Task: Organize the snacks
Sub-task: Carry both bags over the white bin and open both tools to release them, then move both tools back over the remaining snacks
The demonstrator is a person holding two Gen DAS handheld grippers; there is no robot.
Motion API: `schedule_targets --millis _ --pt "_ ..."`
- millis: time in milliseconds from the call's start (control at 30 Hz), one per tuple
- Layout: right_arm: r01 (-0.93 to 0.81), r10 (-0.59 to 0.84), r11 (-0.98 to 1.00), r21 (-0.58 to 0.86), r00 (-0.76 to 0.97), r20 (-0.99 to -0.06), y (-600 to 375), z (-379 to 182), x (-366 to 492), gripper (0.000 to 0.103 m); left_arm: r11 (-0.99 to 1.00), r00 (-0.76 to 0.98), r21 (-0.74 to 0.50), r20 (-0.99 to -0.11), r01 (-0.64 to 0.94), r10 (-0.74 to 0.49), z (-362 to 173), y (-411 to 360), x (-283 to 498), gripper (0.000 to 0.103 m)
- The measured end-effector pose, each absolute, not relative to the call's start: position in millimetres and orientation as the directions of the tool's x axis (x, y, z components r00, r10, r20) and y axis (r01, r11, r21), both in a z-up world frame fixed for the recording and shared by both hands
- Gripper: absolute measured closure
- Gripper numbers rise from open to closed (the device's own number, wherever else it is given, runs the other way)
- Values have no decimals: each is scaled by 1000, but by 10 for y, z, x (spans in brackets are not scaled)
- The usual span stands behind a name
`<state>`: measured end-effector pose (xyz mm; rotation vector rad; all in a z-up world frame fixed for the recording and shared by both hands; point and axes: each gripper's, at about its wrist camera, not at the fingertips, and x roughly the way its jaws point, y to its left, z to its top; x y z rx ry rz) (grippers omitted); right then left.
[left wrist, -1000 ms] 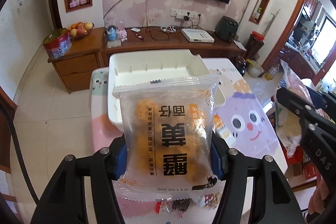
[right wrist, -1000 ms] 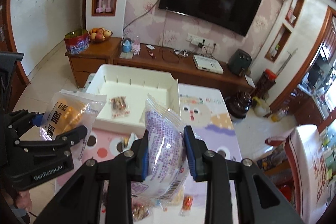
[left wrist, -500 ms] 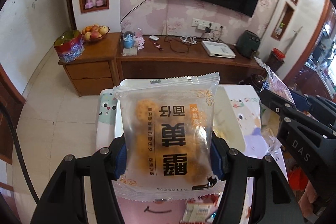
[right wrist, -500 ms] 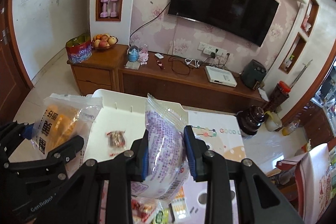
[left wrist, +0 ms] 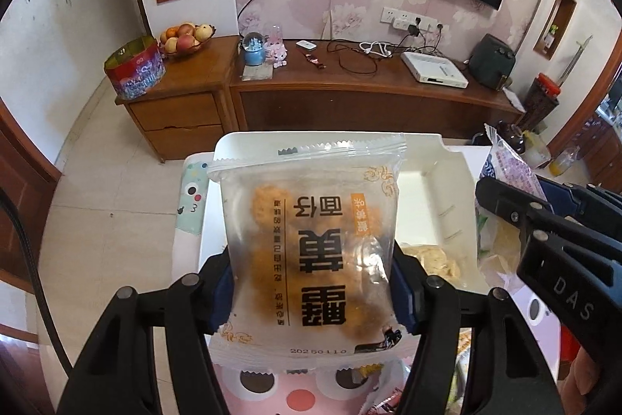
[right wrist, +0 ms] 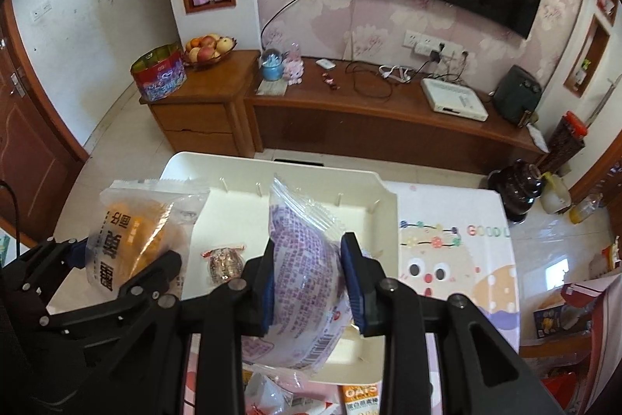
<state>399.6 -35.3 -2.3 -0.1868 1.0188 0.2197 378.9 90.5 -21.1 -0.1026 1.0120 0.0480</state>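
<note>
My left gripper (left wrist: 313,290) is shut on a clear packet of orange-brown pastries (left wrist: 311,244) with black print, held upright over the white tray (left wrist: 439,162). The packet also shows in the right wrist view (right wrist: 132,240), over the tray's left side. My right gripper (right wrist: 309,279) is shut on a purple-printed snack bag (right wrist: 303,259), held edge-on over the white tray (right wrist: 373,189). A small wrapped candy (right wrist: 222,261) lies on the tray floor between the two grippers. The right gripper and its bag (left wrist: 509,170) show at the right of the left wrist view.
The tray sits on a table with a cartoon-print cover (right wrist: 458,259). Loose snack packets (right wrist: 359,395) lie on the table in front of the tray. A wooden TV cabinet (right wrist: 350,111) with a fruit bowl (right wrist: 208,49) stands beyond, with tiled floor between.
Both grippers have moved forward over the tray with their packets. The tray now lies right under both, and the views have tilted up and then down again.
</note>
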Motion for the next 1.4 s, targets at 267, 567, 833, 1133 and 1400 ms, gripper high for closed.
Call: schedule_targets --millis 267,567,833,1133,1400 --pt "-269 143 963 6 491 -859 -399 -43 4034 57 991 539 -85 -842 -100 -17 -189 958 3776 8" --pt "-249 162 968 38 500 -851 -529 42 3940 52 993 565 -60 -825 -104 10 -53 973 3614 8" --pt "-252 177 966 53 497 -850 -561 94 3782 52 995 595 -52 -804 -90 12 123 984 3394 8" --pt "-255 195 964 69 513 -836 -580 251 3452 52 996 623 -47 -782 -74 9 324 988 3091 8" --pt "-241 191 968 68 534 -823 -693 394 3060 52 997 665 -67 -747 -37 -26 495 978 2721 8"
